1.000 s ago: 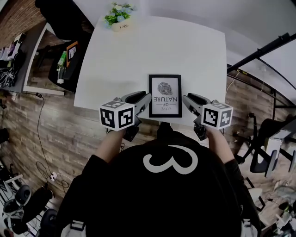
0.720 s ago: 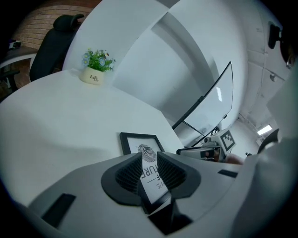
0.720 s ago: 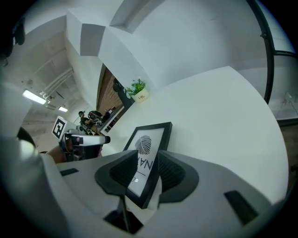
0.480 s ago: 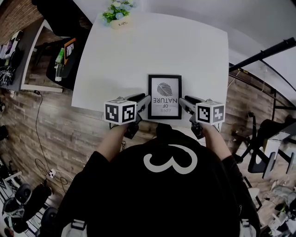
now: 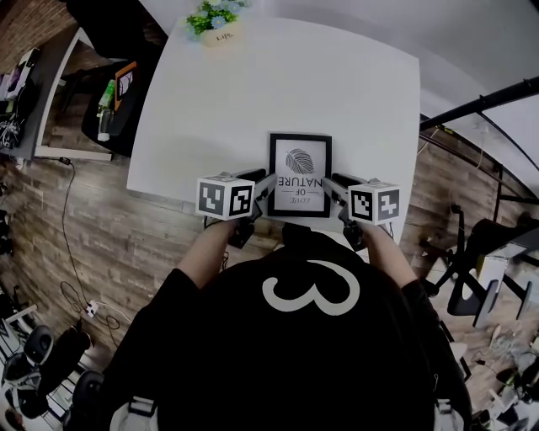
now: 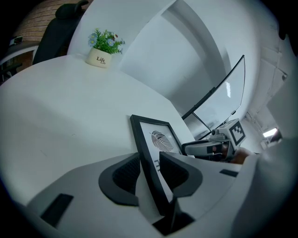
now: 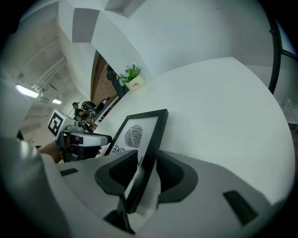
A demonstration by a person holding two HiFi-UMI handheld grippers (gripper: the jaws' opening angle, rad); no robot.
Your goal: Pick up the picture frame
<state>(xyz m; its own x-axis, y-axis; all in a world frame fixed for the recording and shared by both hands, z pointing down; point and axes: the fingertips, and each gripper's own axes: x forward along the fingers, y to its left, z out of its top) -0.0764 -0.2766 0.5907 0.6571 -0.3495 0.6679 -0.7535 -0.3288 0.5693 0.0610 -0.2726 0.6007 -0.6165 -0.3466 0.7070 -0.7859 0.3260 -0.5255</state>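
- Torso [image 5: 303, 337] of the person, in a black top with a white mark, fills the head view's 6 o'clock area. Both forearms reach from it toward 12 o'clock.
- Left gripper [image 6: 148, 162]: its marker cube [image 5: 226, 198] sits at 8 o'clock of the picture frame [image 5: 300, 175].
  - The jaws stand wide and have just been opening.
  - The frame's left black edge runs between the two dark pads [image 6: 125, 174]. The left gripper view shows the right-hand pad clear of that edge, and neither pad clamps it.
- Right gripper [image 7: 148, 158]: its marker cube [image 5: 375, 203] sits at 4 o'clock of the frame.
  - The jaws are spread wide, after opening further within the last second.
  - The frame's right black edge lies between the pads [image 7: 173, 173], with space visible on both sides and no grip on it.
- Picture frame: black border and white mat, with a leaf print above lettering that reads upside down from the person's side.
  - It lies face up at the 6 o'clock edge of the table [image 5: 278, 84], between the two grippers.
- Table: white, with a bare surface from the frame toward 12 o'clock.
- Potted plant [image 5: 217, 25]: green leaves and pale flowers in a small white pot.
  - It stands at the table's 11 o'clock corner, well apart from the frame.
- Floor [image 5: 118, 244]: wood planks, visible around the table at 9 o'clock and 3 o'clock.
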